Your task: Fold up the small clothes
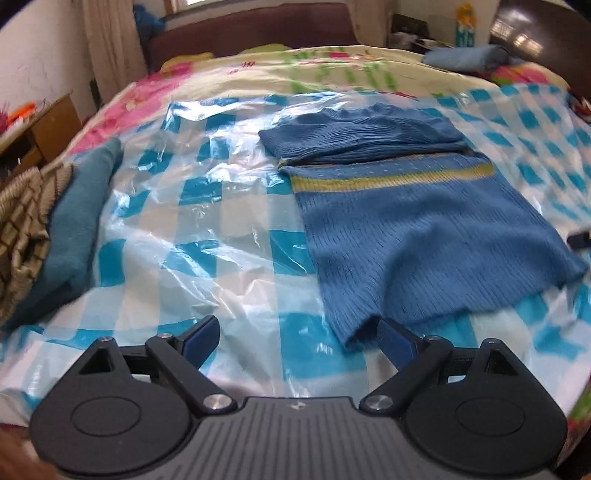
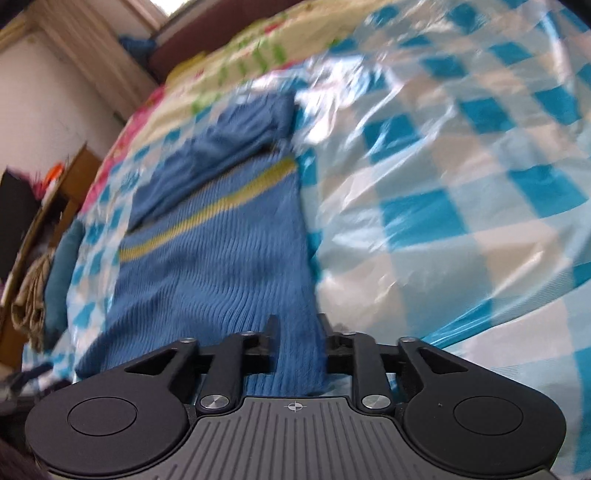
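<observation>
A blue knit sweater (image 1: pixel 424 229) with a yellow-green stripe lies flat on the checked plastic sheet (image 1: pixel 207 229). Its upper part (image 1: pixel 362 136) is folded over across the top. My left gripper (image 1: pixel 297 332) is open wide just above the sheet, and the sweater's near corner lies by its right finger (image 1: pixel 395 343). In the right wrist view the sweater (image 2: pixel 207 258) runs away from me. My right gripper (image 2: pixel 298 326) is partly open over its right edge, with the knit lying between the fingers and not pinched.
A teal folded cloth (image 1: pixel 81 221) and a brown patterned cloth (image 1: pixel 22 229) are piled at the sheet's left edge. A floral bedspread (image 1: pixel 332 70), a blue pillow (image 1: pixel 465 59) and a dark headboard (image 1: pixel 251 29) lie beyond. A wooden cabinet (image 1: pixel 48 125) stands to the left.
</observation>
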Motion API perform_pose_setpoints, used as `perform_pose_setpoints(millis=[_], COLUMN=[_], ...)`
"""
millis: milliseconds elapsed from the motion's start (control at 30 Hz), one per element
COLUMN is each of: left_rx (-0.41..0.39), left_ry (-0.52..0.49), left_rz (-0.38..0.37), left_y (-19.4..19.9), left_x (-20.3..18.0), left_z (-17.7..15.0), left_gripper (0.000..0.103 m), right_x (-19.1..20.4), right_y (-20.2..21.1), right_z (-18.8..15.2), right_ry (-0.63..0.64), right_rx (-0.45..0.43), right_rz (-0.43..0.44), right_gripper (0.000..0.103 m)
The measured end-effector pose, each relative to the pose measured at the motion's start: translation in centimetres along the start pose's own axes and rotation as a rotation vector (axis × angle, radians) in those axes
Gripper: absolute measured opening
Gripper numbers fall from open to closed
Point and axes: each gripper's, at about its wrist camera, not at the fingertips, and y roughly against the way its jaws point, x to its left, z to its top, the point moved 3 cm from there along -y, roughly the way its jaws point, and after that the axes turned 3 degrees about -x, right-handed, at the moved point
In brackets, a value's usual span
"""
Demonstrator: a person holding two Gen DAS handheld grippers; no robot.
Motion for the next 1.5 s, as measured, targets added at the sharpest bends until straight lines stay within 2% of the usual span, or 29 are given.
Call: perform_pose_setpoints(millis=[100, 233, 267, 333, 400, 533, 600, 833, 900, 967, 1067, 1133, 1233, 1300, 1400, 1500], left_rx=[0.020, 0.076, 0.088, 0.098, 0.096, 0.080, 0.071, 0.095, 0.099, 0.112, 0.115, 0.097, 0.059, 0.050, 0.080, 0.130], left_ry=[0.031, 0.080, 0.081, 0.066, 0.071, 0.082, 0.097, 0.159, 0.157, 0.142, 0.140, 0.153, 0.170, 0.187, 0.194, 0.162], left_rz=[-0.015, -0.050, -0.046, -0.027, -0.037, -0.097, -0.107, -0.113, -0.097, -0.083, -0.094, -0.125, -0.119, -0.097, -0.014, -0.004], left_y=[-2.1, -4.4, -4.8, -5.0, -4.5, -3.0, -2.5, -4.2, -5.0, -5.6, -5.5, -4.7, -3.6, -3.5, -4.8, -6.4], left_x=[0.1, -0.1, -0.3, -0.6, -0.7, -0.6, -0.4, -0.1, -0.5, -1.0, -1.2, -1.0, -0.3, 0.4, 1.4, 0.8], left_z=[0.3, 0.6, 0.5, 0.5, 0.6, 1.0, 1.1, 1.5, 1.7, 1.7, 1.8, 2.0, 2.6, 2.7, 2.6, 1.7], left_gripper=[0.097, 0.097, 0.097, 0.096, 0.093, 0.093, 0.093, 0.093, 0.087, 0.056, 0.054, 0.054, 0.054, 0.055, 0.054, 0.054], right_x=[0.6, 0.5, 0.5, 0.3, -0.6, -3.4, -4.4, -3.9, -4.1, -4.3, -4.4, -4.5, -4.6, -4.7, -5.0, -5.1], right_y=[-1.5, -2.3, -2.2, -2.1, -1.8, 0.5, 1.2, 1.0, 0.7, 0.8, 1.0, 1.0, 0.9, 0.8, 0.8, 0.7], right_z=[-0.1, 0.1, 0.0, -0.1, 0.0, 1.1, 1.3, 1.4, 1.2, 1.3, 1.2, 1.1, 0.9, 0.8, 0.8, 0.9], right_ry=[0.072, 0.047, 0.048, 0.046, 0.000, -0.109, -0.144, -0.107, -0.116, -0.107, -0.113, -0.120, -0.122, -0.125, -0.141, -0.140], right_rx=[0.056, 0.088, 0.092, 0.095, 0.075, -0.038, -0.060, -0.078, -0.070, -0.070, -0.070, -0.071, -0.066, -0.065, -0.069, -0.070], right_rz=[-0.044, -0.001, 0.008, 0.022, 0.033, 0.016, 0.019, -0.003, -0.007, -0.010, 0.001, 0.011, 0.021, 0.026, 0.036, 0.040], right_gripper=[0.034, 0.036, 0.030, 0.009, 0.008, 0.004, 0.004, 0.004, 0.004, 0.004, 0.004, 0.005, 0.005, 0.005, 0.005, 0.005])
